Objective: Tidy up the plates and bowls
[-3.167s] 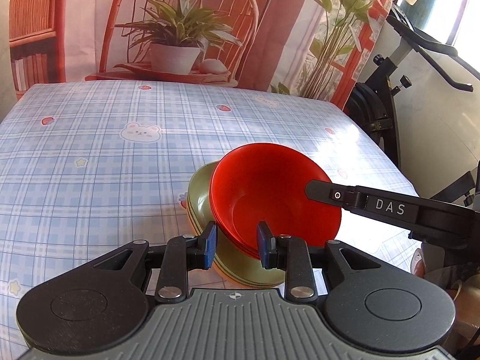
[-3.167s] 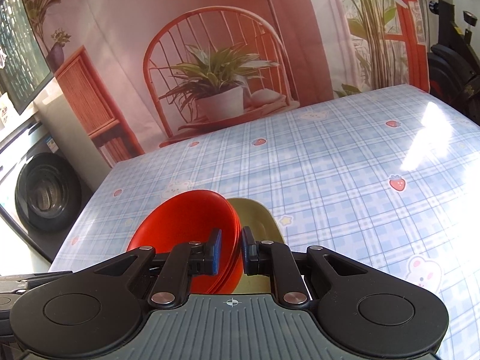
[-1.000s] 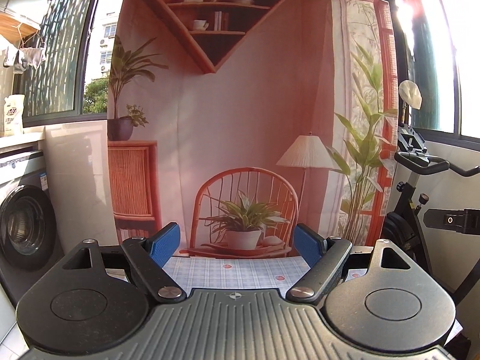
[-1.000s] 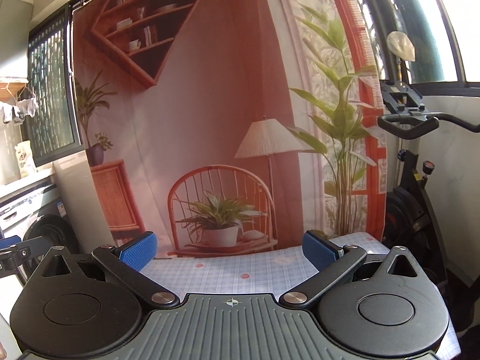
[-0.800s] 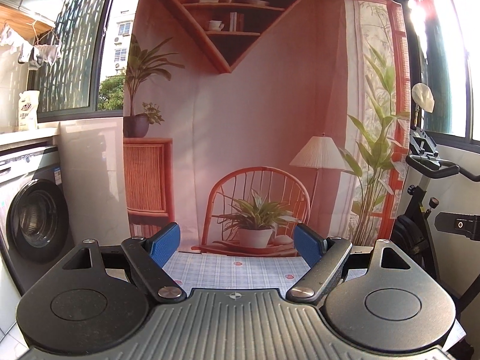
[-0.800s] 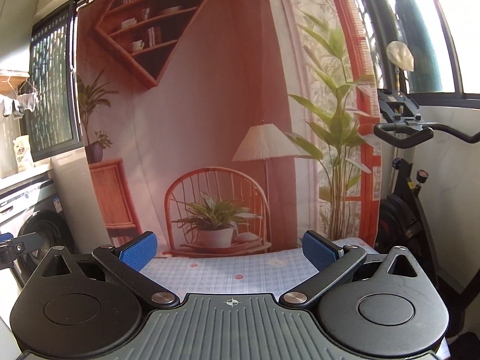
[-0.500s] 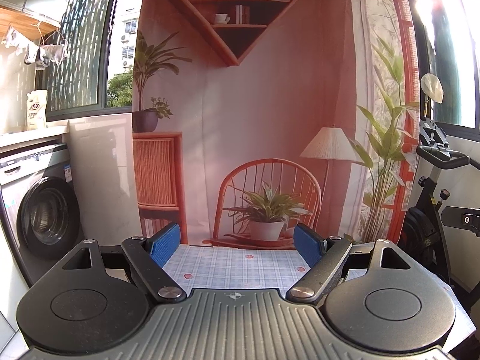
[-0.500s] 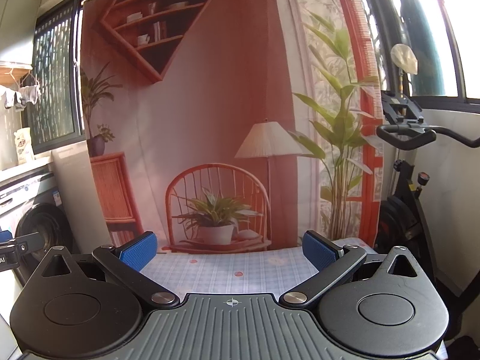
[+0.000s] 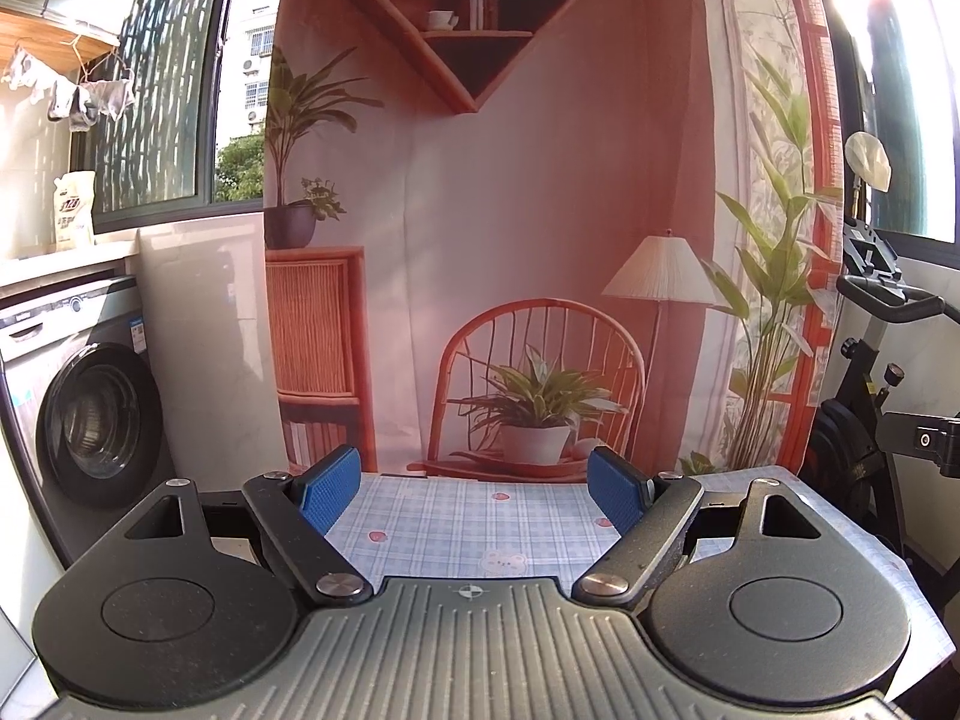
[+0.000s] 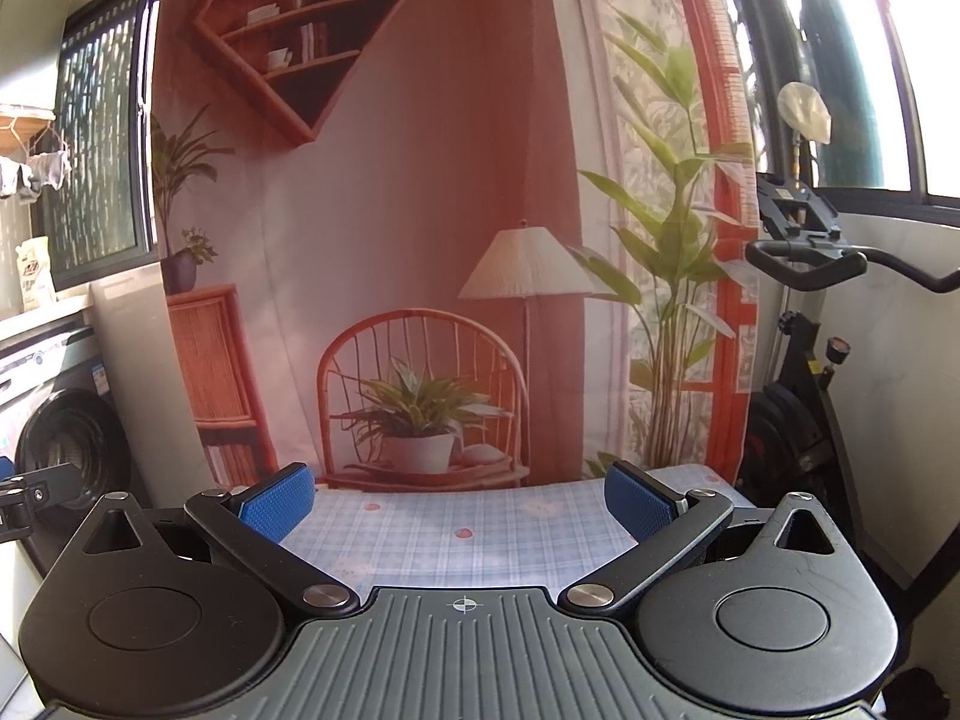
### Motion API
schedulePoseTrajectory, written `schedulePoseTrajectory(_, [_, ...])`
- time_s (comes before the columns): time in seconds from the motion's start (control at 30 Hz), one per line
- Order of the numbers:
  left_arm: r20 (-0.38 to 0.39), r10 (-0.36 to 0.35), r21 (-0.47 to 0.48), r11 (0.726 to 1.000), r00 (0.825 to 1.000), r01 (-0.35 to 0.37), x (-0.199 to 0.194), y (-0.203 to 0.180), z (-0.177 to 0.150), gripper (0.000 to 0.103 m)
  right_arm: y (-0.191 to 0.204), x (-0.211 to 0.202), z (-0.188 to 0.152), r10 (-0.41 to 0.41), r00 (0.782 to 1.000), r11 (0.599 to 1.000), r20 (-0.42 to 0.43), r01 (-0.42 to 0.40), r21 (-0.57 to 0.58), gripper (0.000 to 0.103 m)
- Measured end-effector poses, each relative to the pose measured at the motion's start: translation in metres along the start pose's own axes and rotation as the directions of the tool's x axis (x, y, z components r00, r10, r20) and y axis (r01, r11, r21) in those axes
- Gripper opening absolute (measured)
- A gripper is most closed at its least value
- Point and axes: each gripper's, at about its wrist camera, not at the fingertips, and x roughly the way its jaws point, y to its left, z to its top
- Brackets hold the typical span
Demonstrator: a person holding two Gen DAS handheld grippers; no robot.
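Plates and bowls out of view

The table (image 9: 456, 522) (near part) is hidden behind the gripper bodies.

Daylit, both views sharp, no motion blur. Sun enters at upper right — the right-hand window (image 9: 900, 30) burns out to white in both views (image 10: 900, 30). Warm rose cast over the printed pink fabric backdrop (image 9: 540, 180). Strong fisheye bending at the edges; the barred left window (image 9: 162, 72) bows inward.
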Motion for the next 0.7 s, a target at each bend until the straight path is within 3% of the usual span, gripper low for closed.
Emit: schedulePoseTrajectory(0.7, [-0.012,-0.007,0.002,1.000,1.000,0.007,0.0073,0.0032,0.0002,0.084,0.0017,0.0019,-0.0048,0.004,1.000,1.000,-0.008,-0.004,0.000,0.103])
